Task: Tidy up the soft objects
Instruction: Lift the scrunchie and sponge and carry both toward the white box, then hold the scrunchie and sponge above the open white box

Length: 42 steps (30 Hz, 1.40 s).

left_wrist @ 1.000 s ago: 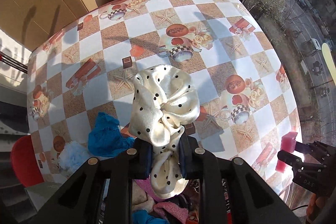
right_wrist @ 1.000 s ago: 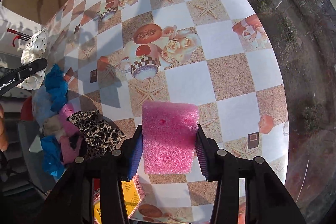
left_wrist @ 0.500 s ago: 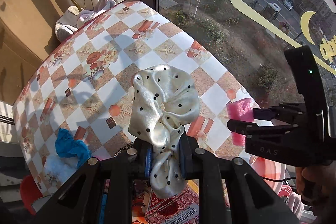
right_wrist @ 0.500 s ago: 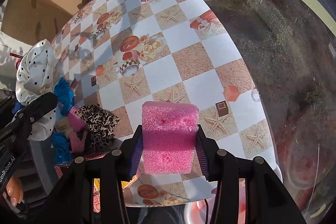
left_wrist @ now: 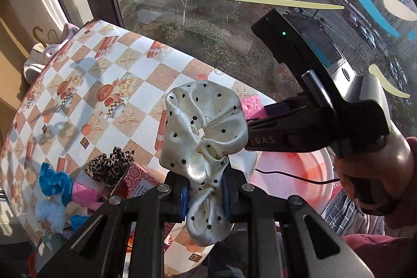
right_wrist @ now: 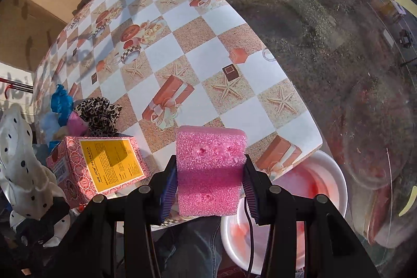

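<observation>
My left gripper (left_wrist: 204,196) is shut on a cream satin scrunchie with black dots (left_wrist: 206,132), held up over the table's near corner; the scrunchie also shows at the left of the right wrist view (right_wrist: 20,168). My right gripper (right_wrist: 208,189) is shut on a pink sponge block (right_wrist: 209,168), held past the table's corner above a white basin (right_wrist: 325,173). The right gripper shows in the left wrist view (left_wrist: 299,121) with the sponge (left_wrist: 251,104) partly hidden behind the scrunchie. The basin (left_wrist: 286,173) lies below and right of the scrunchie.
On the checked tablecloth (right_wrist: 187,43) lie a leopard scrunchie (right_wrist: 100,112), a blue cloth (right_wrist: 61,99), pink pieces and pale fluff at the left edge. A red and yellow box (right_wrist: 104,166) stands at the near edge. A large window is close on the right.
Both grippers have swung right, off the table middle toward the near corner and the white basin. The scrunchie and the sponge stay gripped.
</observation>
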Motion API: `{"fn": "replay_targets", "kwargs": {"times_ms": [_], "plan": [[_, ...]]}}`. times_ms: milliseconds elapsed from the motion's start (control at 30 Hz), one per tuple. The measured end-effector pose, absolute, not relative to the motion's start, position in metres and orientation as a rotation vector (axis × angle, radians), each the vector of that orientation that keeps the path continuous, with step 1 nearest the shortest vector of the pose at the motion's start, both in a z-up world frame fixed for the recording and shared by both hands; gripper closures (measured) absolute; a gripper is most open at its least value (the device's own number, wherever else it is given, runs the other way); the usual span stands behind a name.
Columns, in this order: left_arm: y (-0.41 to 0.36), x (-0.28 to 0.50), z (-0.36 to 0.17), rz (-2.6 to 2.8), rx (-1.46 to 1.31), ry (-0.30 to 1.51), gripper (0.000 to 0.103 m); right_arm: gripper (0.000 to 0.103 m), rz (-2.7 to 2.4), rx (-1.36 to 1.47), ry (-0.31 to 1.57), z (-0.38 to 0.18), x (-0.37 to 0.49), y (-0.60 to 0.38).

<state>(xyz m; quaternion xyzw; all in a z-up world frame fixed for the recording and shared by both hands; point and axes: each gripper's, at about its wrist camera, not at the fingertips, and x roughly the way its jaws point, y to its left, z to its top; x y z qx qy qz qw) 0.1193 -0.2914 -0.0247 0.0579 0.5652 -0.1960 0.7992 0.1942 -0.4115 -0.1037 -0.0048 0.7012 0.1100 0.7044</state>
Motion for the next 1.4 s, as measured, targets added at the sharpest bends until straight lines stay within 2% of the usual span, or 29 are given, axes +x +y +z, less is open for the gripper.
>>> {"fn": "replay_targets", "kwargs": {"times_ms": [267,567,933,1400], "plan": [[-0.258,0.044,-0.014,-0.394,0.144,1.176,0.081,0.055,0.248,-0.005,1.579,-0.094,0.119,-0.398],[-0.164,-0.014,-0.016,-0.149,0.009,1.188,0.081,0.055,0.421,-0.073,1.578,-0.087,0.056,-0.340],[-0.060,-0.086,-0.024,0.178,-0.184,1.196,0.081,0.055,0.714,-0.255,1.445,-0.044,0.025,-0.238],[0.000,-0.156,-0.033,0.406,-0.321,1.198,0.081,0.055,1.051,-0.409,1.334,-0.007,-0.016,-0.102]]}}
